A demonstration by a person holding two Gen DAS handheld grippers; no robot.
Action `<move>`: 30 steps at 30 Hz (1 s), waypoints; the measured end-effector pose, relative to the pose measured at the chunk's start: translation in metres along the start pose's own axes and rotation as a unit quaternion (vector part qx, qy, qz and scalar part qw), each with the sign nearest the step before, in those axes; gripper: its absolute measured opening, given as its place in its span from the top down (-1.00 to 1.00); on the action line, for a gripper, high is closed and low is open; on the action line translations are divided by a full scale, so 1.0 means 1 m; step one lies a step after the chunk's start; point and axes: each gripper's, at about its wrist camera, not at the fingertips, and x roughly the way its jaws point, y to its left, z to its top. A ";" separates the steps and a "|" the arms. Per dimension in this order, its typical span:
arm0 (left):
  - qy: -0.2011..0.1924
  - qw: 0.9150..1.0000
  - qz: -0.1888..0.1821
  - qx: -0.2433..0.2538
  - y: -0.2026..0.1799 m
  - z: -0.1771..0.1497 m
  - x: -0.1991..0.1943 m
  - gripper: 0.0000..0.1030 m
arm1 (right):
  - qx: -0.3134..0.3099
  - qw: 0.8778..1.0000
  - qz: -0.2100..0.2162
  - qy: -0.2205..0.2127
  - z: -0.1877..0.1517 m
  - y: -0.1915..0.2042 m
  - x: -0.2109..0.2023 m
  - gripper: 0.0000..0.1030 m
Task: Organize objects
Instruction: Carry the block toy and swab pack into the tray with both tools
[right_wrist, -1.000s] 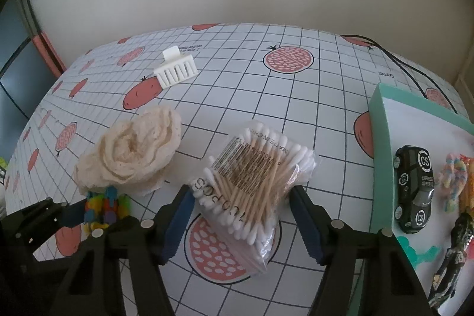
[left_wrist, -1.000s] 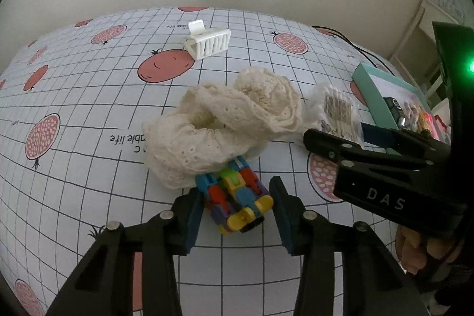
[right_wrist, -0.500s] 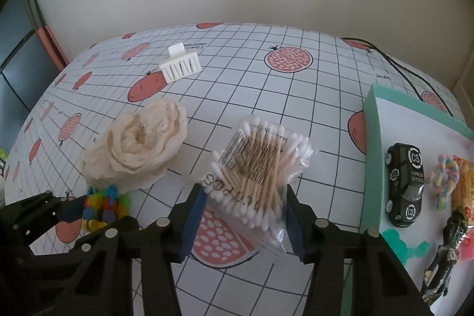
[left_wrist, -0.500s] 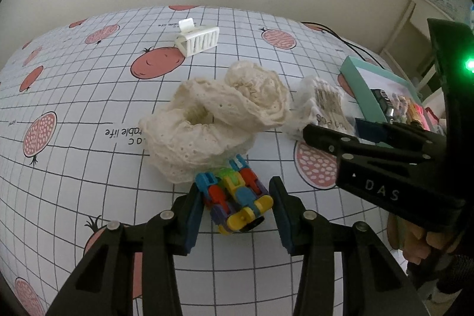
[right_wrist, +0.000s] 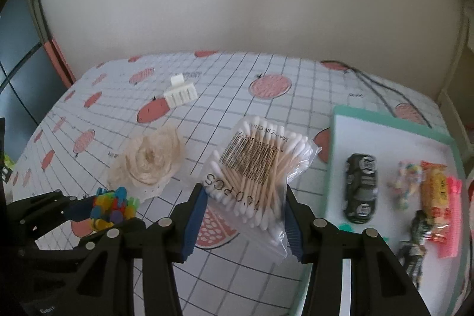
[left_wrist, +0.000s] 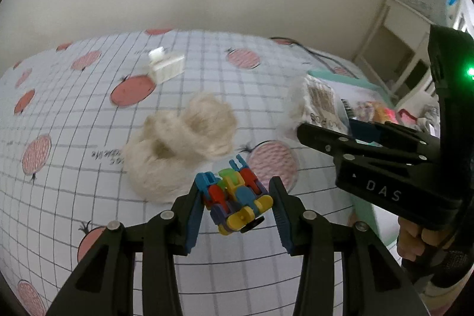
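The worktop (right_wrist: pixel 311 85) wears a white cloth with dark grid lines and pink-red fruit pictures. A plain pale wall stands behind it, filling the top of both views. At the far left of the right view is a dark panel with a red edge.

At the lower left of that view, the left tongs (left_wrist: pixel 237 208) are clenched on a colourful block toy (left_wrist: pixel 235 197), lifted off the cloth. Just beyond lies a cream lace scrunchie (right_wrist: pixel 148 165). A white hair clip (right_wrist: pixel 180 93) sits farther back, well apart, with bare cloth around it.

In the middle, the right tongs (right_wrist: pixel 244 216) grip a bag of cotton swabs (right_wrist: pixel 260 171).

At the right, a green-rimmed tray (right_wrist: pixel 385 117) holds a black toy car (right_wrist: pixel 361 188) and snacks. A dark cable (right_wrist: pixel 376 86) runs behind the tray, near the worktop's back edge.
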 end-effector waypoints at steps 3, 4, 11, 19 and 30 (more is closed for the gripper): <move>-0.010 1.000 -0.010 0.018 -0.020 0.002 -0.002 0.13 | 0.013 1.000 -0.009 -0.010 0.001 -0.017 -0.012 -0.01; -0.013 1.000 -0.013 0.024 -0.027 0.003 -0.001 0.13 | 0.019 1.000 -0.013 -0.011 0.001 -0.022 -0.014 -0.01; -0.012 0.997 -0.033 0.065 -0.076 0.006 0.008 0.13 | 0.058 0.997 -0.050 -0.020 -0.004 -0.073 -0.030 -0.01; -0.017 0.993 -0.049 0.107 -0.127 0.009 0.020 0.13 | 0.105 0.991 -0.082 -0.016 -0.016 -0.132 -0.039 -0.01; 0.017 0.986 -0.054 0.154 -0.170 -0.002 0.048 0.13 | 0.144 0.984 -0.103 -0.009 -0.028 -0.177 -0.042 -0.01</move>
